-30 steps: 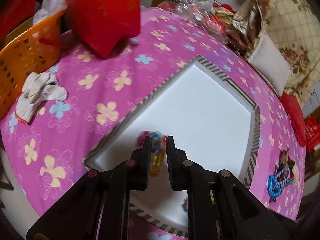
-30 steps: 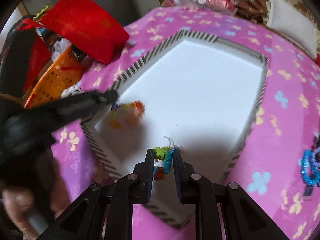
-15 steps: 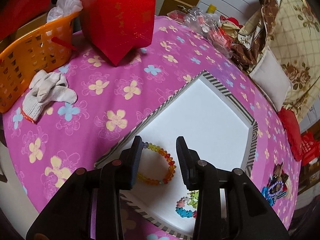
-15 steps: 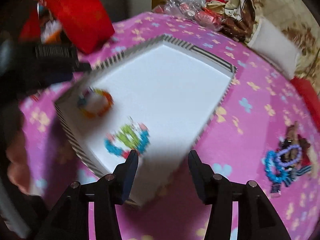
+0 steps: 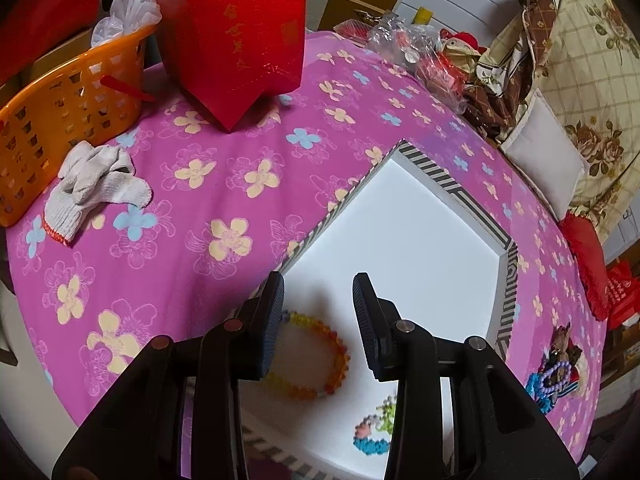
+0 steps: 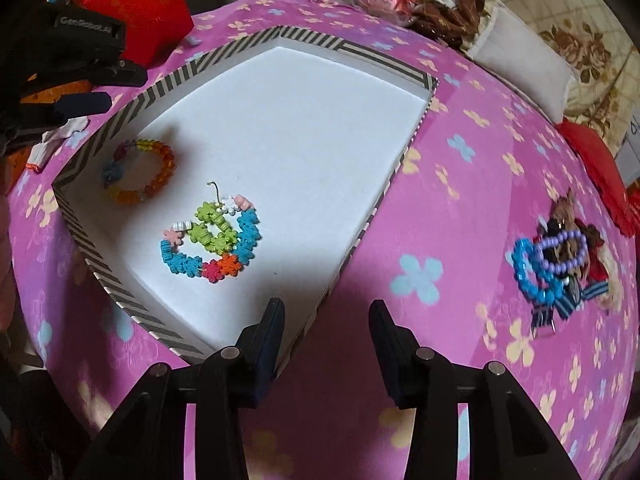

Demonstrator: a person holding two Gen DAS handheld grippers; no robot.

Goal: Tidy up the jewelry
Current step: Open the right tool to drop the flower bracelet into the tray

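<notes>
Right wrist: right gripper (image 6: 326, 322) empty over the box (image 6: 308, 38) rim, jaws closing; left gripper (image 5: 318, 308) opening above the orange bead bracelet (image 5: 320, 354) lying inside. Next, swing right toward the bracelet pile (image 6: 560, 264) on the tablecloth (image 6: 460, 184), descend vertically, pinch one strand only

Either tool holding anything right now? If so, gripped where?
Nothing held. Left tool is opening above the orange bead bracelet, which lies free in the box. Right tool is closing on empty air.

cloth (image 6: 460, 208) pink w/ yellow+blue flowers | tray (image 6: 120, 120) white, b/w striped rim | bracelet (image 6: 140, 172) orange-yellow | basket (image 5: 60, 104) orange
</notes>
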